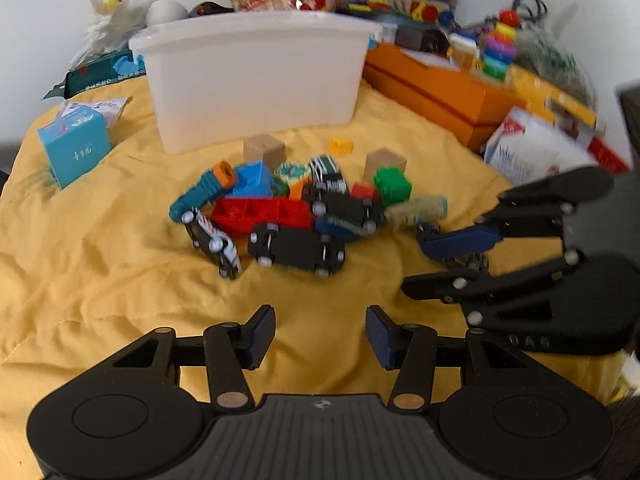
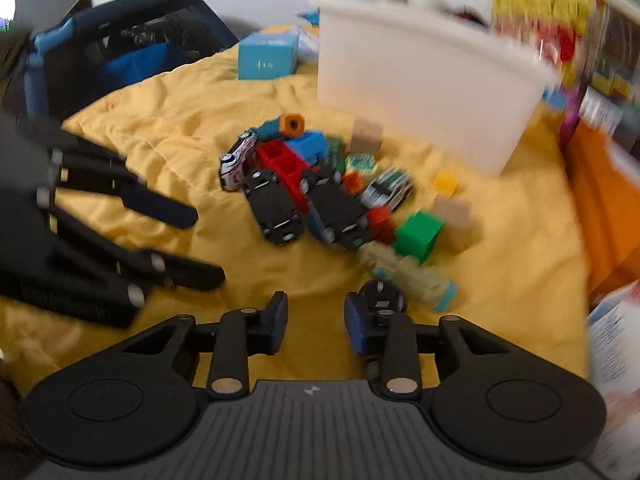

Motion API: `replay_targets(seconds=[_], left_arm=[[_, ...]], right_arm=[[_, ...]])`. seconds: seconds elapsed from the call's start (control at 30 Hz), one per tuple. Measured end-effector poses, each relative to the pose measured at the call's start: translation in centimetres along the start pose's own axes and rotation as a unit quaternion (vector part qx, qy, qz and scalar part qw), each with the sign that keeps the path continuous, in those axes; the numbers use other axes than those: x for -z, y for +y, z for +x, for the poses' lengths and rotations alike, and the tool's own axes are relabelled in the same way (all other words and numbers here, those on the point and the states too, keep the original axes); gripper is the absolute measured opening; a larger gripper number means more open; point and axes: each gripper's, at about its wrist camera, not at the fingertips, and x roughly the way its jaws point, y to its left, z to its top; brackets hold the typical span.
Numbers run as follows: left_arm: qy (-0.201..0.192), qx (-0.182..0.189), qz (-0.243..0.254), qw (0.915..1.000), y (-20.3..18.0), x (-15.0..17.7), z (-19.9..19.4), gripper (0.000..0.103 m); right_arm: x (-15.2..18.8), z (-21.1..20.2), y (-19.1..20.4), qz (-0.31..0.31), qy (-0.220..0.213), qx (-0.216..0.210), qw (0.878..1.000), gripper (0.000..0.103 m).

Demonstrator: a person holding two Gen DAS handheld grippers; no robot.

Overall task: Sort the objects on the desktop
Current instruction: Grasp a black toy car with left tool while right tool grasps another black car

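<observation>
Our left tongs (image 1: 320,334) hover spread wide and empty over bare yellow quilt (image 1: 100,264) at the near edge of the surface, short of the toy pile (image 1: 296,212). The right tongs (image 2: 316,320) stand parted too, gripping nothing, with a small black toy car (image 2: 380,298) just beside one tip, seemingly to be picked first. The pile of cars and blocks lies mid-surface, in front of the white plastic bin (image 1: 256,80), likely its destination, toward the far edge.
</observation>
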Motion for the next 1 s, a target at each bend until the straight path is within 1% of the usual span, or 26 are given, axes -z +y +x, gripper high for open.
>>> replay_targets(seconds=[0.03, 0.1, 0.17, 0.23, 0.27, 0.37, 0.4, 0.43, 0.47, 0.57, 0.63, 0.7, 0.73, 0.77, 0.8, 0.83, 0.87, 1.0], left_arm=[[-0.002, 0.004, -0.012, 0.9999, 0.3, -0.3, 0.0, 0.054], [-0.004, 0.017, -0.044, 0.9989, 0.9, -0.9, 0.3, 0.054], [0.000, 0.027, -0.077, 0.9967, 1.5, -1.3, 1.0, 0.054], [0.009, 0.029, -0.098, 0.9947, 1.9, -1.4, 1.7, 0.054], [0.013, 0.031, -0.104, 0.9940, 2.0, -1.4, 2.0, 0.054], [0.019, 0.039, -0.131, 0.9904, 2.7, -1.5, 2.8, 0.054], [0.018, 0.042, -0.141, 0.9889, 2.9, -1.6, 3.1, 0.054], [0.016, 0.045, -0.152, 0.9872, 3.2, -1.8, 3.4, 0.054], [0.013, 0.047, -0.161, 0.9857, 3.4, -2.1, 3.6, 0.054], [0.009, 0.054, -0.187, 0.9808, 3.9, -2.9, 4.5, 0.053], [0.009, 0.056, -0.190, 0.9802, 4.0, -3.6, 5.1, 0.051], [0.010, 0.052, -0.188, 0.9808, 4.0, -4.0, 5.4, 0.045], [0.012, 0.053, -0.189, 0.9804, 4.1, -4.1, 5.6, 0.037], [0.014, 0.056, -0.195, 0.9790, 4.2, -4.3, 5.9, 0.034], [0.013, 0.060, -0.203, 0.9773, 4.4, -4.3, 5.9, 0.034], [0.013, 0.062, -0.203, 0.9771, 4.5, -4.2, 5.8, 0.034], [0.012, 0.062, -0.196, 0.9785, 4.4, -4.1, 5.5, 0.034], [0.014, 0.070, -0.144, 0.9870, 3.4, -3.3, 3.4, 0.034]], right_arm=[[0.2, -0.5, 0.0, -0.008, -0.009, 0.014, 1.000, 0.034], [0.5, -1.2, -0.4, 0.001, -0.013, 0.031, 0.999, 0.035], [0.9, -1.5, -0.9, 0.008, -0.009, 0.034, 0.999, 0.035], [1.2, -1.9, -1.0, 0.009, -0.017, 0.033, 0.999, 0.035], [1.2, -2.4, -1.1, 0.014, -0.028, 0.027, 0.999, 0.036], [1.0, -3.9, -1.7, 0.042, -0.067, -0.021, 0.997, 0.038], [0.9, -3.9, -1.8, 0.053, -0.073, -0.024, 0.996, 0.040], [0.8, -3.8, -1.9, 0.060, -0.075, -0.017, 0.995, 0.041], [0.8, -3.4, -1.9, 0.058, -0.069, -0.004, 0.996, 0.043], [1.3, -2.0, -1.8, 0.037, -0.027, 0.026, 0.999, 0.047], [1.6, -1.2, -2.0, 0.039, -0.010, 0.028, 0.999, 0.048], [1.9, -0.4, -1.9, 0.038, -0.002, 0.028, 0.999, 0.048], [2.1, 0.0, -1.9, 0.034, 0.003, 0.029, 0.999, 0.048], [2.3, 0.2, -1.8, 0.031, 0.004, 0.027, 0.999, 0.042], [2.4, 0.1, -1.8, 0.032, -0.001, 0.019, 0.999, 0.028], [2.3, 0.0, -1.9, 0.033, 0.000, 0.009, 0.999, 0.023], [2.2, 0.0, -1.8, 0.030, 0.001, 0.010, 0.999, 0.019], [2.3, -0.5, -1.5, 0.020, 0.003, 0.009, 1.000, 0.019]])
